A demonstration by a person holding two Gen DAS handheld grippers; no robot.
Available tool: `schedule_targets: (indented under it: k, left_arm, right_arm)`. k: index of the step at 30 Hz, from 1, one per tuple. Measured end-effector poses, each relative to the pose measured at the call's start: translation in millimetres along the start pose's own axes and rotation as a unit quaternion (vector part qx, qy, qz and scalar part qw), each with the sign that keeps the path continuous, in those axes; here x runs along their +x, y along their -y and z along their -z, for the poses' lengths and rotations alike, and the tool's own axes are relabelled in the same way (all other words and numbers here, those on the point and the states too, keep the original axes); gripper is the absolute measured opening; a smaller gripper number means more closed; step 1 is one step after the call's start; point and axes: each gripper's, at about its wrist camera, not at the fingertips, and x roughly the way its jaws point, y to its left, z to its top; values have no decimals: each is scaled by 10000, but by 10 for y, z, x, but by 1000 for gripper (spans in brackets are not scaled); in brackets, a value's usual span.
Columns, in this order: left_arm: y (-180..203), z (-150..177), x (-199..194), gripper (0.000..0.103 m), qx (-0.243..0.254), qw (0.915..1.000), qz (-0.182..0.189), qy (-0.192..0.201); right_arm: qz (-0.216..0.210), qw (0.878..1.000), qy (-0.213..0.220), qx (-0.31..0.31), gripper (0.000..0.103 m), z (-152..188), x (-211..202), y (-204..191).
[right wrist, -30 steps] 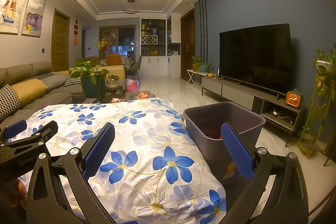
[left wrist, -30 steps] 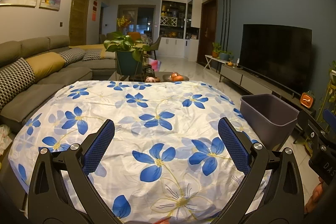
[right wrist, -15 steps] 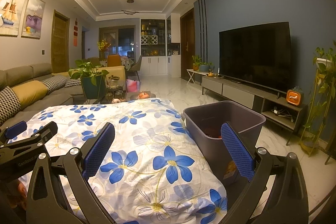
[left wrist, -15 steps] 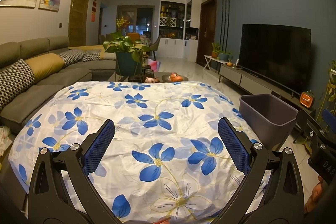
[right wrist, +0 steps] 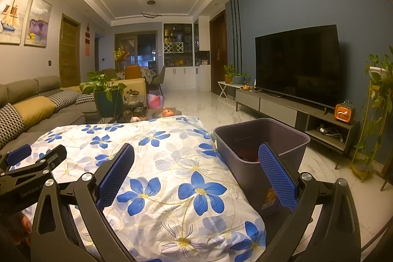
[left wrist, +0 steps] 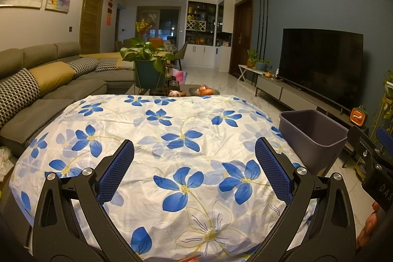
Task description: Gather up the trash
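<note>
A grey plastic bin (right wrist: 262,136) stands on the floor at the right edge of a table covered with a white cloth with blue flowers (right wrist: 157,163). Something red-orange lies at the bin's bottom (right wrist: 246,155). The bin also shows in the left wrist view (left wrist: 316,134). My left gripper (left wrist: 194,158) is open and empty above the near part of the cloth (left wrist: 172,139). My right gripper (right wrist: 196,163) is open and empty, held over the cloth's right edge, its right finger in front of the bin. No loose trash shows on the cloth.
A grey sofa (left wrist: 36,95) runs along the left. A potted plant (left wrist: 147,65) and a low table with fruit (left wrist: 203,90) stand beyond the cloth. A TV (right wrist: 297,63) on a low cabinet lines the right wall. A plant stand (right wrist: 375,114) is at far right.
Both grippers stay open and nearly still. The right wrist view has shifted very slightly; nothing was picked up or let go.
</note>
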Motion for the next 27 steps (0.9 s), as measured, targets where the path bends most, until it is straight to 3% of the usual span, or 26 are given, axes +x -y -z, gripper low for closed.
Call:
schedule_targets:
  k: [27]
  left_arm:
    - [74,7,-13,97,12,10000,49,-15]
  right_arm:
    - [-12,10000,-6,28,97,0,-7,19]
